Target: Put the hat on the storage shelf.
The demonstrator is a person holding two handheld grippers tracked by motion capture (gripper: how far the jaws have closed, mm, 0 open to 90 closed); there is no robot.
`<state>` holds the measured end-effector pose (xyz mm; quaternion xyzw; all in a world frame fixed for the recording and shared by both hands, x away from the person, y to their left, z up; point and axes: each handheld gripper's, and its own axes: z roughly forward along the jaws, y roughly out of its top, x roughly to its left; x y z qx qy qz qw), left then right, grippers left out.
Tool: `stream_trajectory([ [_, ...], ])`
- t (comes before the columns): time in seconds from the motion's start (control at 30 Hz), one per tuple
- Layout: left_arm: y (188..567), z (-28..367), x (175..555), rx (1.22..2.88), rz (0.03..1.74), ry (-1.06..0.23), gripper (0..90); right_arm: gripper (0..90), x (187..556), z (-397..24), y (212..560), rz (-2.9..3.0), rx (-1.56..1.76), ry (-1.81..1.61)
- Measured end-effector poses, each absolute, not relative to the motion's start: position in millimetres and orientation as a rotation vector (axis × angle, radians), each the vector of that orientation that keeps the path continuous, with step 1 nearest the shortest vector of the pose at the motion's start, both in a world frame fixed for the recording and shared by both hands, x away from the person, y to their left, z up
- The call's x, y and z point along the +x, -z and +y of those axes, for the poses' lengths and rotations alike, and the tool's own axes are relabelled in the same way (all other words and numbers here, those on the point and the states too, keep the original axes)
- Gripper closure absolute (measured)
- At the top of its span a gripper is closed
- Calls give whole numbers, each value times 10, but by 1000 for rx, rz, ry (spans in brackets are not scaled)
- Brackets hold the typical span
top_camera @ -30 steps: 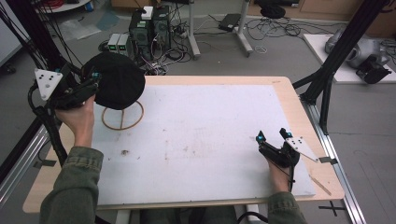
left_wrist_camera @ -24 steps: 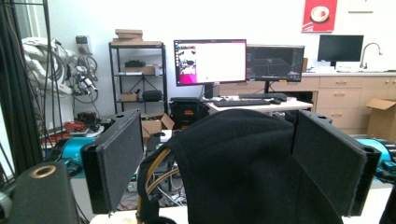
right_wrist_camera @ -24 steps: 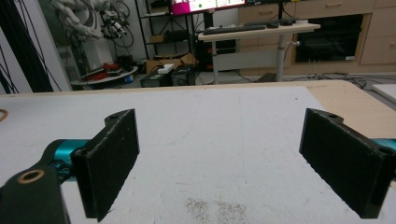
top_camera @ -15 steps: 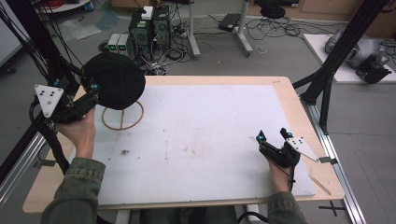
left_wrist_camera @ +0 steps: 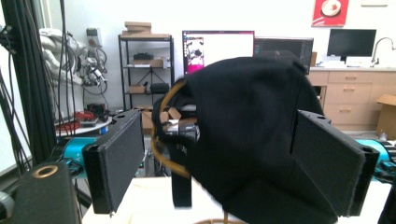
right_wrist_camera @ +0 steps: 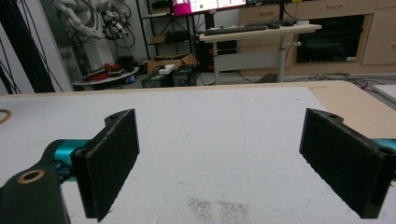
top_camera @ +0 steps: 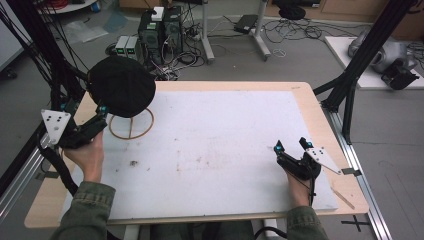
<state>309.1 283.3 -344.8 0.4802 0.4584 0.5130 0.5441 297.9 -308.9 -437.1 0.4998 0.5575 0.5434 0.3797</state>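
Grey floor [top_camera: 280, 65], cables, wooden cabinets [left_wrist_camera: 348, 98] behind.

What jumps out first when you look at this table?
The black cap perched on a wooden stand at the table's far left corner draws the eye first. The left tongs are open right beside it, and in the left gripper view the cap looms between the jaws. The right tongs rest open near the right edge of the white mat.

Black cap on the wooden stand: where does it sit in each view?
High view: black cap upper left, above the stand's ring base.
Left gripper view: cap centre, between the open jaws.
Right gripper view: not in it.
Shared landmark: white table mat.
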Motion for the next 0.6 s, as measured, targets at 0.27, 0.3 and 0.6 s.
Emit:
stream_trajectory([
  [0.27, 3629, 2861, 3016, 1154, 1122, -1207, 175, 111, 2986, -3087, 4376, 1427, 1270, -1384],
  [0.3, 3641, 2858, 3011, 1156, 1121, -1206, 175, 111, 2986, -3084, 4375, 1425, 1270, -1385],
  [0.6, 3782, 2779, 2949, 1248, 1116, -1185, 172, 111, 2988, -3067, 4379, 1437, 1269, -1384],
])
